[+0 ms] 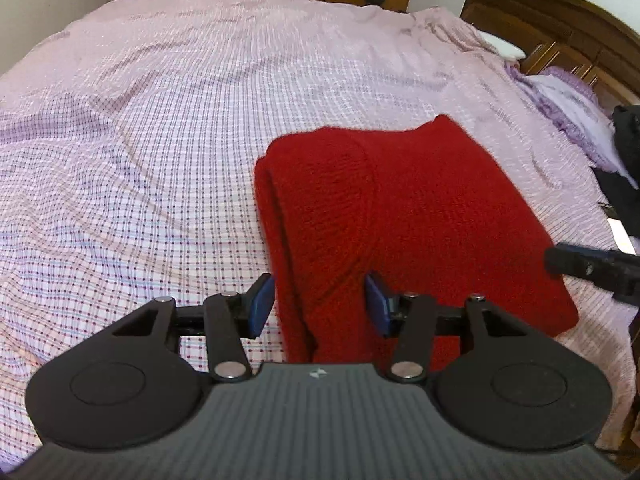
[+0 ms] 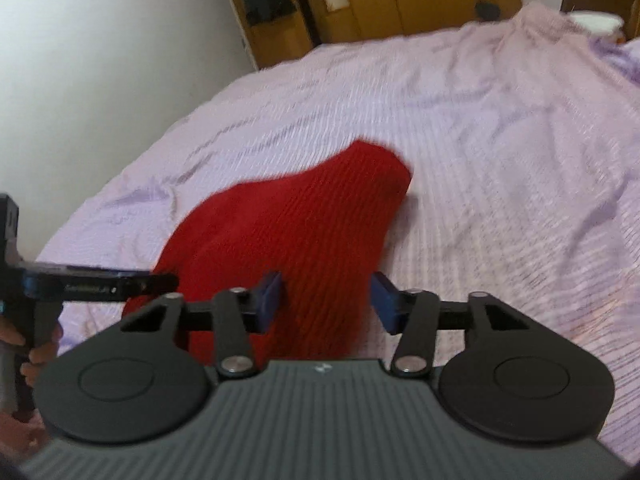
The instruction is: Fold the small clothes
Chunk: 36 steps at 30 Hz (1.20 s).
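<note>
Bed (image 1: pixel 160 120) with pink checked sheet fills both views, wooden headboard (image 1: pixel 560 28) far right. Red knit (image 1: pixel 400 208) lies folded on the sheet, right of centre and near – layered fold edge along its left side. Purple cloth (image 1: pixel 568 100) and a dark item (image 1: pixel 628 140) at far right edge. Left gripper (image 1: pixel 320 304) wide open, blue pads either side of the knit's near edge, gripping nothing. Right gripper (image 2: pixel 326 302) also wide open over the knit's near end – view blurred.
</note>
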Tool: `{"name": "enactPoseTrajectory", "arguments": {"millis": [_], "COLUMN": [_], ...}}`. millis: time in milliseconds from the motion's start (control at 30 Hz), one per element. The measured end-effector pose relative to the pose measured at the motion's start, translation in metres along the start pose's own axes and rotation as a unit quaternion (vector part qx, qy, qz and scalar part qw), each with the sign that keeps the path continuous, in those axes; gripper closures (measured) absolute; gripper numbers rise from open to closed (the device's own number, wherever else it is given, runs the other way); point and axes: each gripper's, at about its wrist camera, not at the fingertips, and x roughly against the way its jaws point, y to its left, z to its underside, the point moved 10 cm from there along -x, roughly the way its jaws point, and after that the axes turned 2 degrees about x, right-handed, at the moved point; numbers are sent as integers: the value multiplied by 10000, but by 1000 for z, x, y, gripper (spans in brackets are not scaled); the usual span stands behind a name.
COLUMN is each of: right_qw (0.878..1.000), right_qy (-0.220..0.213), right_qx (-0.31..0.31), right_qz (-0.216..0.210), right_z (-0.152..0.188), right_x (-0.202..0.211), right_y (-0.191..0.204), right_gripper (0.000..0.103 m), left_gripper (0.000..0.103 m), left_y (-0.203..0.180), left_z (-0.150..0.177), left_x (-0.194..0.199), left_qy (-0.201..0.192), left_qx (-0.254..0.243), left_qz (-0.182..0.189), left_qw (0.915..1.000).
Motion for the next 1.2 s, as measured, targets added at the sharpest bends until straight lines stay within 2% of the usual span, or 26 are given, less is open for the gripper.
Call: {"name": "enactPoseTrajectory", "arguments": {"millis": [133, 267, 367, 567, 800, 900, 1033, 1200], "right_qw": [9996, 9994, 9989, 9985, 9964, 9955, 9947, 9944], "right_qy": [108, 40, -181, -286, -426, -469, -456, -355], "right_qx": [192, 226, 262, 258, 368, 424, 465, 508], "right_qz": [190, 254, 353, 386, 635, 709, 799, 850], "right_z": [15, 11, 7, 15, 27, 30, 37, 44], "right_x": [-16, -11, 5, 26, 41, 44, 44, 37], "right_y": [0, 4, 8, 24, 37, 40, 41, 41], "right_gripper": [53, 52, 51, 32, 20, 19, 19, 19], "left_gripper": [40, 40, 39, 31, 20, 14, 13, 9], "left_y": [5, 5, -2, -18, -32, -35, -34, -30], "left_z": [3, 3, 4, 15, 30, 33, 39, 42], "left_x": [-10, -8, 6, 34, 48, 48, 45, 43], "left_qy": [-55, -123, -230, -234, -236, -248, -175, -203], "left_qx": [-8, 129, 166, 212, 112, 75, 139, 55], "left_qz": [-121, -168, -242, -245, -358, -435, -519, -860], "left_qw": [9999, 9997, 9993, 9992, 9990, 9987, 9984, 9961]}}
